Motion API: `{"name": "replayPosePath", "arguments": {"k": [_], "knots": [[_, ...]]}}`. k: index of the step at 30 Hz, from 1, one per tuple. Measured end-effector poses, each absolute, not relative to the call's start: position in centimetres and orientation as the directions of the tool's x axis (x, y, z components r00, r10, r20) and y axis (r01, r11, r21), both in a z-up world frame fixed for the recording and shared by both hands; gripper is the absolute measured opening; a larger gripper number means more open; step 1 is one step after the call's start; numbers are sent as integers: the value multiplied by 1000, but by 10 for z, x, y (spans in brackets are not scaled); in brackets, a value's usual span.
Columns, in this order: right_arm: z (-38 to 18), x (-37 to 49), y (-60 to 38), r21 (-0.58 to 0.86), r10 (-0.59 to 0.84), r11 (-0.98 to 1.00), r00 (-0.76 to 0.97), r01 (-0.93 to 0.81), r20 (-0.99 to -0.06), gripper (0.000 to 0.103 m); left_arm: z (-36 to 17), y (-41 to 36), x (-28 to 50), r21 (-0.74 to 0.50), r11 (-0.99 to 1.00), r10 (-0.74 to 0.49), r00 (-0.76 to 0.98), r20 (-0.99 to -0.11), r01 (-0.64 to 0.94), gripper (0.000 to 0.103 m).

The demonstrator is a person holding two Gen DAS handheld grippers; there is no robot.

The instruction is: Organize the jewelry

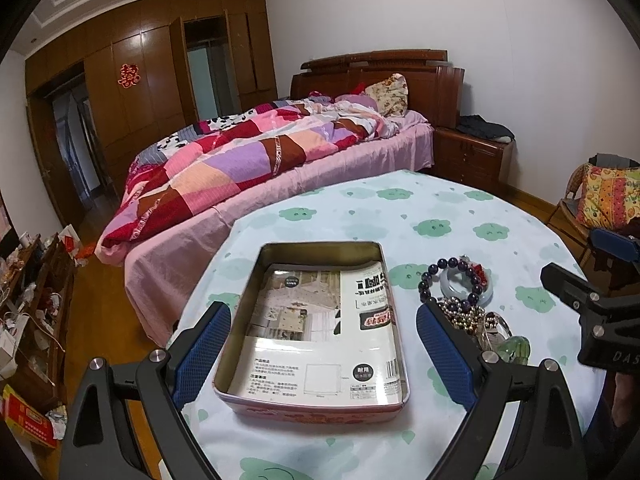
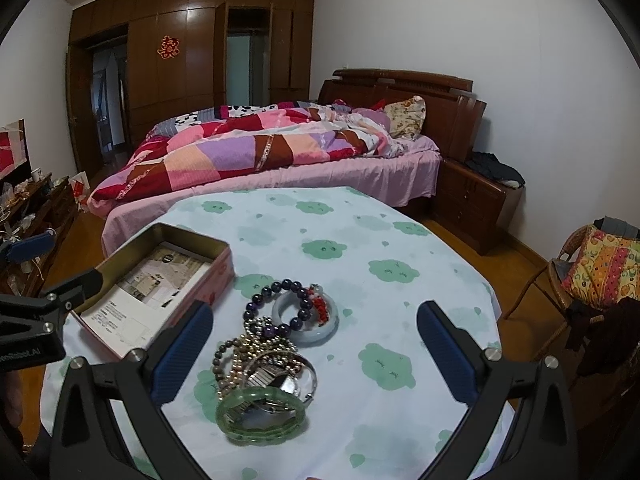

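Observation:
An open pink tin box (image 1: 320,404) lined with printed paper sits on the table; it also shows in the right wrist view (image 2: 218,276). My left gripper (image 1: 320,344) is open, its blue pads on either side of the box. A pile of jewelry lies to the box's right: a dark purple bead bracelet (image 2: 276,300), a pale jade bangle (image 2: 316,330), a green bangle (image 2: 260,412), metal bead strands (image 2: 256,356) and a watch (image 2: 280,384). My right gripper (image 2: 314,348) is open and empty, hovering over the pile.
The round table (image 2: 400,248) has a light cloth with green clouds. A bed with a patchwork quilt (image 2: 256,148) stands behind it. A wicker chair with a cushion (image 2: 600,272) is at the right, and cluttered shelves (image 1: 28,312) at the left.

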State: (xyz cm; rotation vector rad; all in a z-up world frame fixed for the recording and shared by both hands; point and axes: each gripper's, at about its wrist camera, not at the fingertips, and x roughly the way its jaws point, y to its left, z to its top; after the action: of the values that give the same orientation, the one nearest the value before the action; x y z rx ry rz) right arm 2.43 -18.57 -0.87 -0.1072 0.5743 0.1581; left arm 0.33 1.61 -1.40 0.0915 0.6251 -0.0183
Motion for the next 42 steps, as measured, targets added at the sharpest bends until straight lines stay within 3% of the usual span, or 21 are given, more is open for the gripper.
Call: {"name": "replayPosePath", "arguments": {"k": [4, 15, 17, 28, 30, 33, 35, 36, 42], "knots": [[-23, 24, -199, -51, 102, 986, 817, -159, -568, 102, -22, 8, 6, 78, 994, -15, 800, -600, 77, 94], [-56, 23, -226, -5, 137, 983, 741, -186, -657, 78, -37, -19, 10, 88, 984, -67, 784, -617, 153, 94], [-60, 22, -224, 0, 158, 977, 727, -211, -668, 70, -40, -18, 11, 78, 986, -69, 779, -623, 150, 92], [-78, 19, -199, -10, 226, 942, 655, -335, -721, 57, -47, -23, 15, 61, 983, -92, 761, -642, 170, 92], [-81, 20, -196, -21, 220, 939, 649, -342, -728, 52, -48, -24, 16, 55, 983, -100, 757, -646, 177, 92], [-86, 24, -192, -24, 220, 936, 637, -351, -739, 38, -50, -28, 18, 57, 980, -109, 752, -650, 192, 92], [-89, 26, -192, -8, 233, 933, 622, -359, -748, 16, -51, -32, 20, 51, 977, -125, 745, -655, 208, 92], [-91, 27, -193, 3, 243, 931, 615, -364, -750, 12, -51, -33, 21, 50, 976, -130, 743, -657, 214, 92], [-84, 26, -201, 38, 275, 934, 647, -354, -711, 8, -56, -41, 32, 17, 971, -164, 717, -677, 238, 91]]}}
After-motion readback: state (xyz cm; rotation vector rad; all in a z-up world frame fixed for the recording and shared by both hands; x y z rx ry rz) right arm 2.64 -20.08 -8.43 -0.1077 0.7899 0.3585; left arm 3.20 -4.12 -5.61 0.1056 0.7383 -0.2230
